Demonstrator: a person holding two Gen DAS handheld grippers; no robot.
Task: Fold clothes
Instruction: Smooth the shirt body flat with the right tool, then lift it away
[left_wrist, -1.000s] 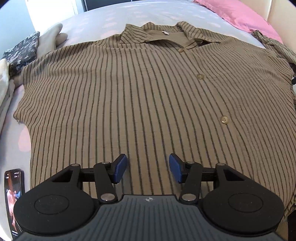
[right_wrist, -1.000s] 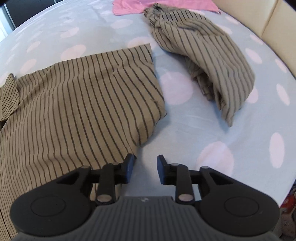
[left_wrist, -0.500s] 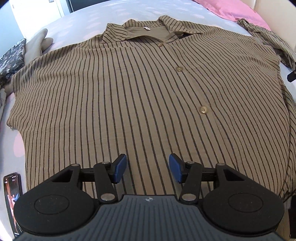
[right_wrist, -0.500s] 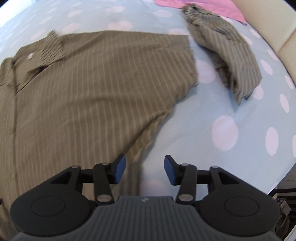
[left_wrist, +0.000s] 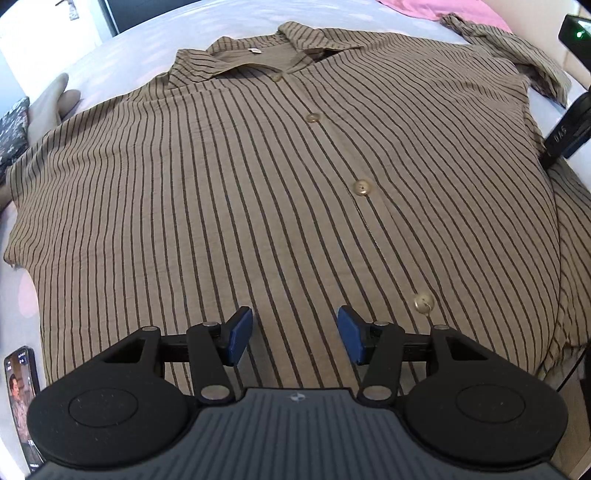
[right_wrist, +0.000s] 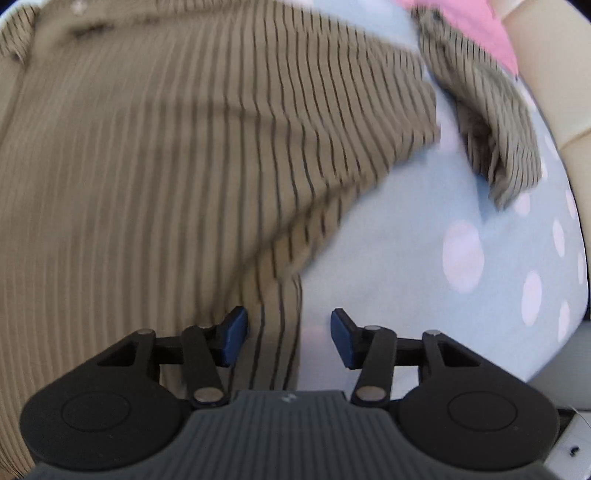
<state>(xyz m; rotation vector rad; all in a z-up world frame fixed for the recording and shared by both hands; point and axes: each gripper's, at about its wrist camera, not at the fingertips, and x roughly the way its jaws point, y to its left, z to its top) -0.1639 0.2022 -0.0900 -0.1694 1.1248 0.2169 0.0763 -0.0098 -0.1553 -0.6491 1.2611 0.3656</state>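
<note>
A brown striped button-up shirt (left_wrist: 280, 192) lies spread front-up across the middle of the bed (right_wrist: 424, 266), collar toward the far edge. The left gripper (left_wrist: 294, 338) hovers above its lower front, blue pads apart and empty. Only the left wrist view shows the buttons and a phone (left_wrist: 21, 402) at the bed's near left edge. The blurred right wrist view shows the shirt's right side edge between the parted jaws of the right gripper (right_wrist: 288, 334), which have just been closing; its crumpled right sleeve (right_wrist: 491, 122) lies toward a pink cloth (right_wrist: 480, 26) at the far right corner.
</note>
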